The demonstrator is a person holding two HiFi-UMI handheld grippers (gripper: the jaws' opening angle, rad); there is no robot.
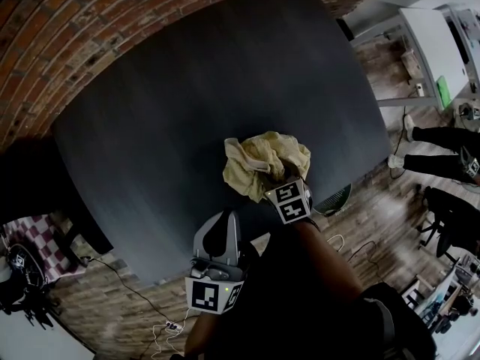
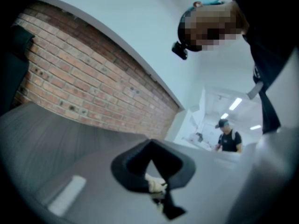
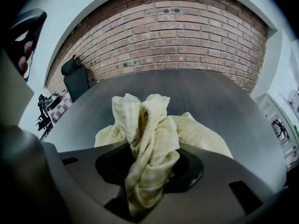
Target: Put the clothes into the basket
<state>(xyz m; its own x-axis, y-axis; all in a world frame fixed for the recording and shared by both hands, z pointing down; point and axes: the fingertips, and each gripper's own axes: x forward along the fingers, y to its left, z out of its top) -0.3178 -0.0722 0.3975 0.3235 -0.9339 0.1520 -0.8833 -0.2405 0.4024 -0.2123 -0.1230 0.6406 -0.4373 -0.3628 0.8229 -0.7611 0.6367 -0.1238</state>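
Since the right gripper (image 3: 149,171) is clamped on only a twisted ridge of the yellow cloth (image 3: 140,118), with most of the fabric loose on the table (image 1: 187,111) just ahead of its fingertips, the fold could slip out between the pads on the lift, or the trailing part could drag and catch the table edge. Left gripper (image 1: 227,217) sits closed and empty, behind and beside the right fingers, so nothing backs up a drop. What looks like the basket (image 1: 335,199) rim lies off the table just behind the right fingers, easy to miss.
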